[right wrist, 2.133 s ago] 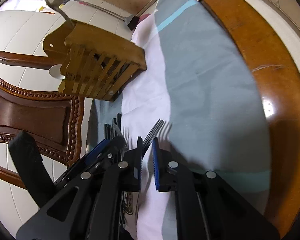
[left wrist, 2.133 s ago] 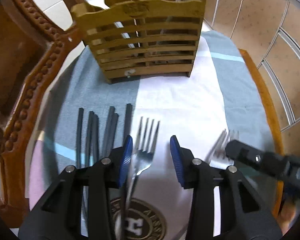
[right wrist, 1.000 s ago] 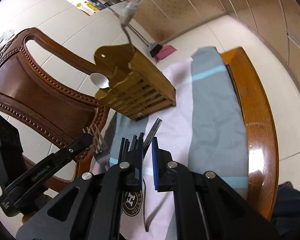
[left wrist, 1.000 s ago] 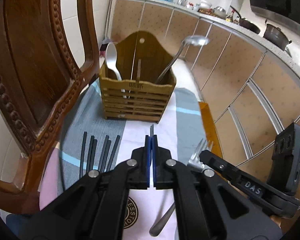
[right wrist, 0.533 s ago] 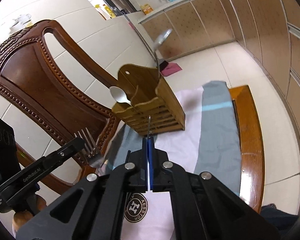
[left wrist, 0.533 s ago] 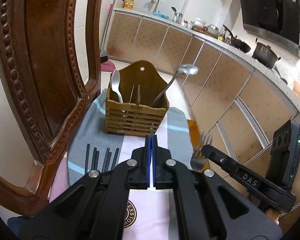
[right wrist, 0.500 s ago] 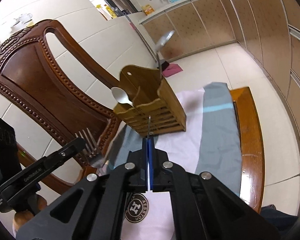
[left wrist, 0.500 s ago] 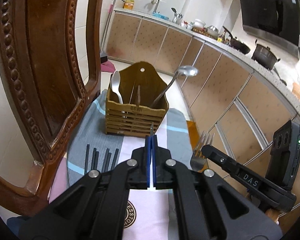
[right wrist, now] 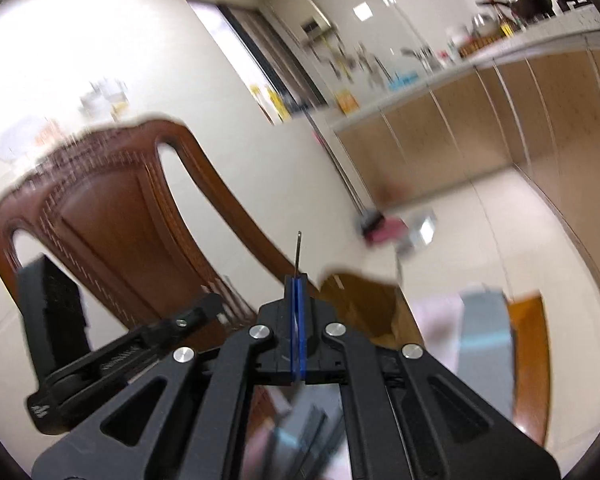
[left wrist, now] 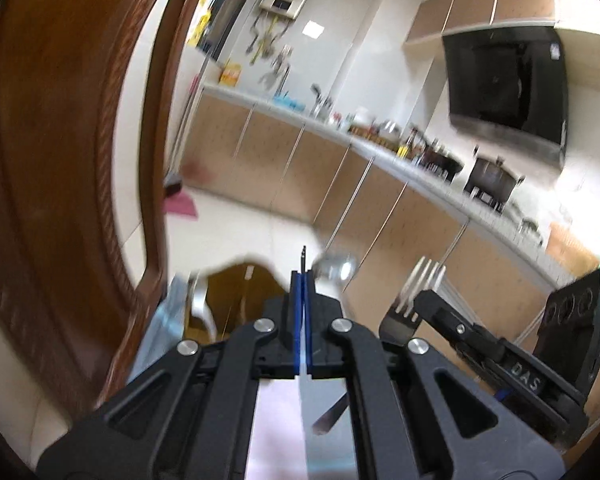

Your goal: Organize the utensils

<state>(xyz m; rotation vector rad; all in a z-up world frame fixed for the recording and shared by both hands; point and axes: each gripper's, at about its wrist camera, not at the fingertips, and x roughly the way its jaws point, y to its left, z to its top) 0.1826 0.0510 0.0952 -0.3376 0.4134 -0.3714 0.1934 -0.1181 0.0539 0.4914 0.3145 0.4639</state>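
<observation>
My left gripper (left wrist: 301, 280) is shut on a fork, seen edge-on as a thin tip (left wrist: 303, 258) above the blue pads. My right gripper (right wrist: 296, 284) is shut on a second fork, whose thin edge (right wrist: 298, 252) sticks up from the pads. In the left wrist view the right gripper's fork tines (left wrist: 424, 284) stand upright at right. The wooden utensil holder (left wrist: 240, 296) sits low and blurred behind the left gripper, with two spoons (left wrist: 198, 304) in it. It also shows in the right wrist view (right wrist: 360, 304). Both grippers are raised well above the table.
A carved wooden chair back (left wrist: 60, 160) fills the left side; it also shows in the right wrist view (right wrist: 112, 216). Grey and pink cloth (right wrist: 484, 344) covers the round wooden table (right wrist: 528, 360). Black chopsticks (right wrist: 308, 428) lie blurred on the cloth below. Kitchen cabinets (left wrist: 360, 200) stand behind.
Both grippers closed on forks from the cloth and lifted them. Over the last half second both views have tilted upward, so the holder has dropped low in frame; the views are motion-blurred.
</observation>
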